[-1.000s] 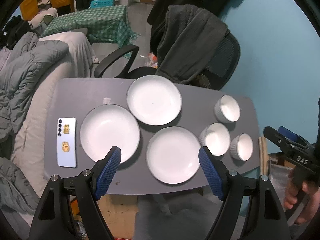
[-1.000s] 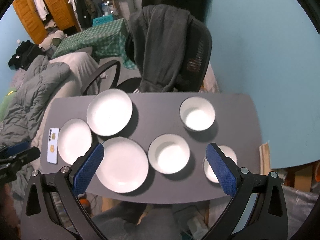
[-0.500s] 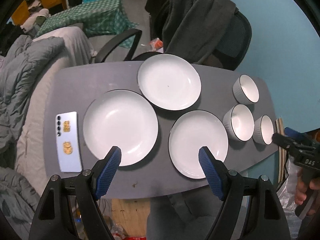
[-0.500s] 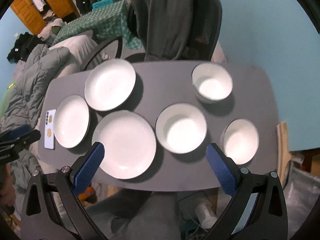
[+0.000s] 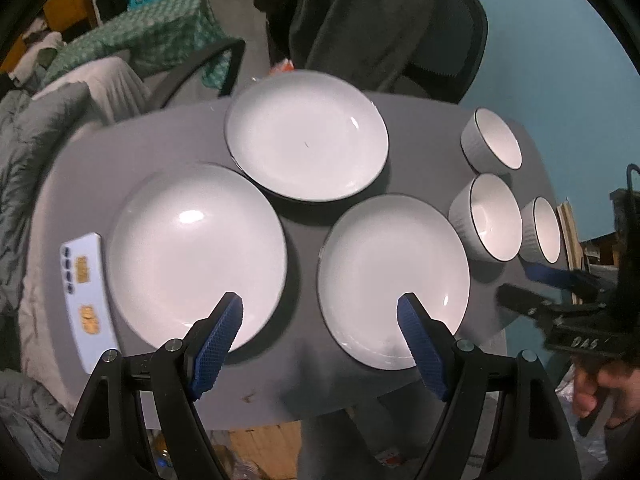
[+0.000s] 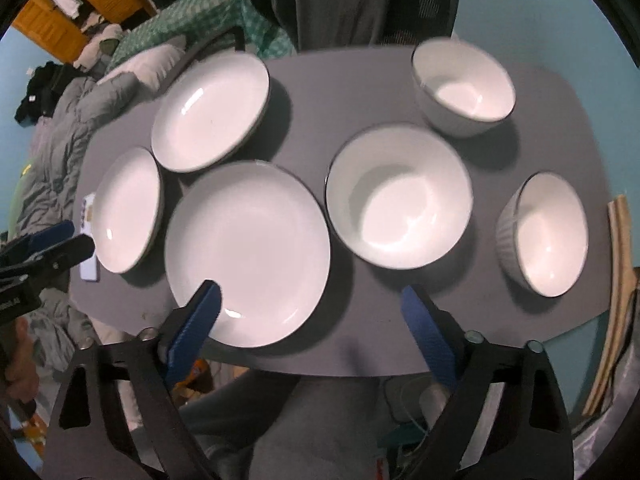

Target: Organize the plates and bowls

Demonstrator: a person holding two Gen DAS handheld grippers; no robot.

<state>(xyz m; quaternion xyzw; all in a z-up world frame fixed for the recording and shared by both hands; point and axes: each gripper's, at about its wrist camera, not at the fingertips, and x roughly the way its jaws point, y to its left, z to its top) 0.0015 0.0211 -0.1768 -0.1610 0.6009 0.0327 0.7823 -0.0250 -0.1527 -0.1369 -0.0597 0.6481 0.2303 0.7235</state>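
Three white plates lie on the grey table: one at the left, one at the back, one near the front. Three white bowls stand at the right end. My left gripper hovers open over the front edge, between the left and front plates, holding nothing. My right gripper hangs above the front edge between the near plate and the middle bowl. Its jaws are closing with nothing between them. Two more bowls stand at the back and right.
A pale blue phone lies at the table's left end. An office chair draped with a dark garment stands behind the table. A bed with a grey quilt is on the left. Wooden slats lean past the right edge.
Both grippers have come down toward the table, so plates and bowls fill more of each view. The right gripper's fingers stand slightly closer together.
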